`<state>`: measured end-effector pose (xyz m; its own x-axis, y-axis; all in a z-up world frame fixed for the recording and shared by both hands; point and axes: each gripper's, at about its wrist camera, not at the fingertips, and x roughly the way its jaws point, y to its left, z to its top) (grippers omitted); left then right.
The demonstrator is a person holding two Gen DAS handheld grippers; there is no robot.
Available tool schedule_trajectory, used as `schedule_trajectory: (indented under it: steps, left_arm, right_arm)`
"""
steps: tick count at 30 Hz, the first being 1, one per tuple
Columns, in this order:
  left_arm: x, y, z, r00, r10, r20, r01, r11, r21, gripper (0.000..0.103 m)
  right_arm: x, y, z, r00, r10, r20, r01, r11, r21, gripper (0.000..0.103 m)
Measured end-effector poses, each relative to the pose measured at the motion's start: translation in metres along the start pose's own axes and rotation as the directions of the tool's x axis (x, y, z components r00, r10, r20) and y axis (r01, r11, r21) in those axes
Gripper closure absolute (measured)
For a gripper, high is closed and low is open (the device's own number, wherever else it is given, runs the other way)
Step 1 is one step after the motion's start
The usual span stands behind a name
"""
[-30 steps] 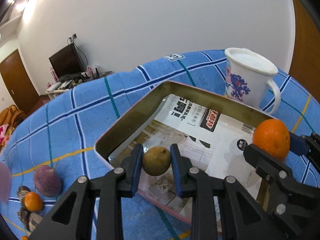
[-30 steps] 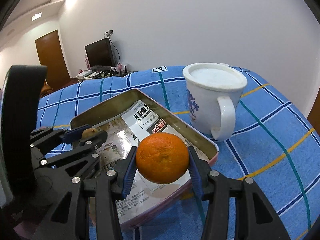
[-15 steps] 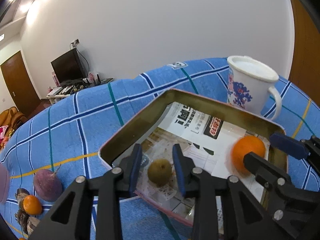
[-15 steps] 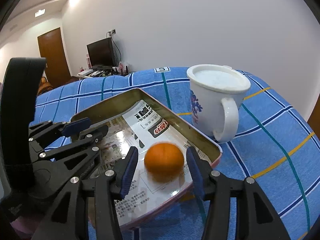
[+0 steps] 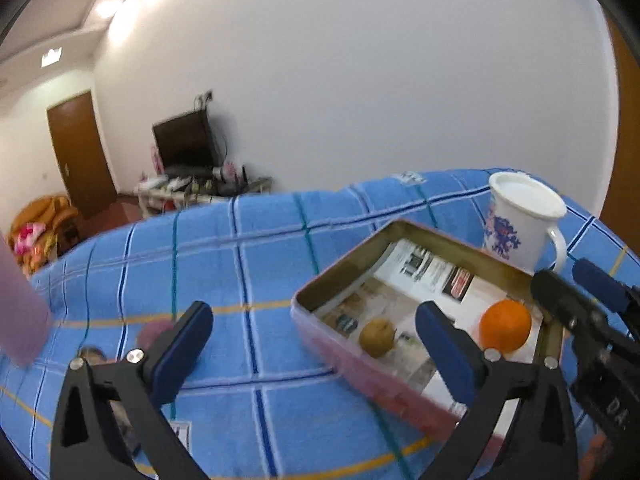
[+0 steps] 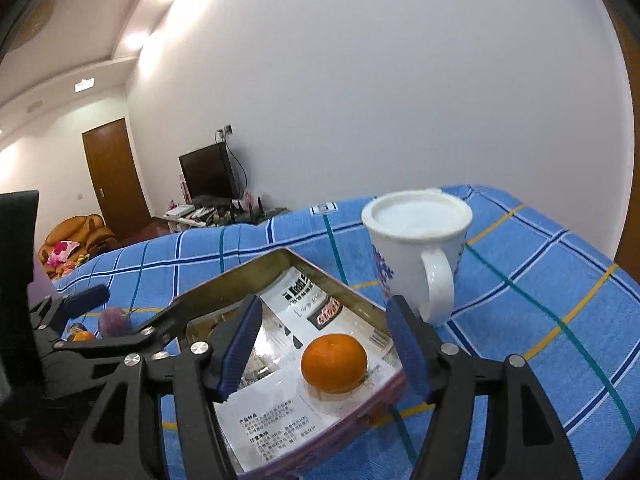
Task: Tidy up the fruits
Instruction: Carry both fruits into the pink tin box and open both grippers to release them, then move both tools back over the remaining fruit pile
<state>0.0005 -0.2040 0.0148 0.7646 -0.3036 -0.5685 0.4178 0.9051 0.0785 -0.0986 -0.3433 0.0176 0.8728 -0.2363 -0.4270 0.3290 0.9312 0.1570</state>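
Left gripper (image 5: 314,340): jaws opening wide, nothing between pads. Right gripper (image 6: 322,342): jaws opening, clear of round orange fruit (image 6: 334,363) (lower centre), resting in rectangular metal tin (image 6: 224,280) beside small brown-green fruit (image 5: 377,338).

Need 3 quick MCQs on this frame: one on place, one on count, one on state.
1. Where is the orange?
A. in the tin tray
B. in the mug
C. on the cloth

2. How many fruits lie in the tray?
A. one
B. two
C. four

3. The right gripper is:
A. clamped on the orange
B. open, touching nothing
C. holding the mug

Key: 1 A, it rests on the tray's paper lining. 2 B, the orange and a brown fruit. 3 B, its jaws are opening, clear of the orange lying between them.
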Motion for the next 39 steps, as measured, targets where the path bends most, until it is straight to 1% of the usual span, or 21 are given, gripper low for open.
schedule_trajectory:
  steps: [1,3,8,12,14,16,19,21,25,29,34,39]
  left_arm:
    - [0.000,0.006,-0.002,1.000,0.012,-0.018,-0.012,1.000,-0.016,0.000]
    - [-0.002,0.018,-0.007,0.999,0.029,-0.025,-0.030,0.999,-0.034,0.000]
    - [-0.018,0.049,-0.019,0.990,0.138,0.005,-0.138,0.990,-0.020,0.000]
    - [-0.026,0.076,-0.033,0.981,0.193,-0.005,-0.193,0.981,-0.031,0.000]
    - [-0.027,0.088,-0.039,0.977,0.213,-0.016,-0.214,0.976,-0.031,0.000]
    - [-0.029,0.103,-0.046,0.971,0.237,-0.030,-0.238,0.971,-0.036,0.000]
    - [-0.031,0.120,-0.053,0.969,0.241,-0.047,-0.244,0.968,-0.053,0.000]
    - [-0.035,0.127,-0.056,0.968,0.249,-0.043,-0.251,0.966,-0.060,0.000]
    - [-0.042,0.136,-0.059,0.966,0.258,-0.032,-0.260,0.964,-0.063,0.000]
    - [-0.046,0.139,-0.059,0.965,0.261,-0.024,-0.262,0.963,-0.057,0.000]
    - [-0.047,0.153,-0.062,0.965,0.260,-0.040,-0.262,0.961,-0.083,0.000]
    - [-0.049,0.163,-0.066,0.961,0.272,-0.045,-0.275,0.958,-0.084,0.000]
  right_arm:
    - [0.000,0.002,-0.001,1.000,0.015,0.009,-0.015,1.000,-0.012,0.037]
    - [-0.002,0.004,-0.002,0.999,0.034,0.025,-0.034,0.999,-0.028,0.037]
    - [-0.010,0.012,-0.003,0.996,0.041,0.073,-0.035,0.996,-0.076,0.037]
    - [-0.011,0.021,-0.005,0.997,0.031,0.078,-0.022,0.993,-0.114,0.037]
    - [-0.011,0.022,-0.005,0.997,0.034,0.076,-0.026,0.993,-0.113,0.037]
    - [-0.009,0.023,-0.006,0.997,0.042,0.057,-0.037,0.995,-0.094,0.037]
    - [-0.004,0.030,-0.007,0.999,0.045,0.026,-0.042,0.995,-0.094,0.037]
    - [-0.003,0.038,-0.009,0.999,0.046,0.015,-0.044,0.993,-0.110,0.037]
    - [-0.002,0.053,-0.009,0.997,0.075,-0.010,-0.076,0.991,-0.113,0.037]
    - [-0.002,0.074,-0.008,0.993,0.109,-0.036,-0.112,0.989,-0.092,0.037]
    - [0.004,0.102,-0.012,0.990,0.113,-0.081,-0.118,0.991,-0.063,0.037]
    - [0.008,0.131,-0.016,0.982,0.151,-0.115,-0.154,0.988,-0.024,0.037]
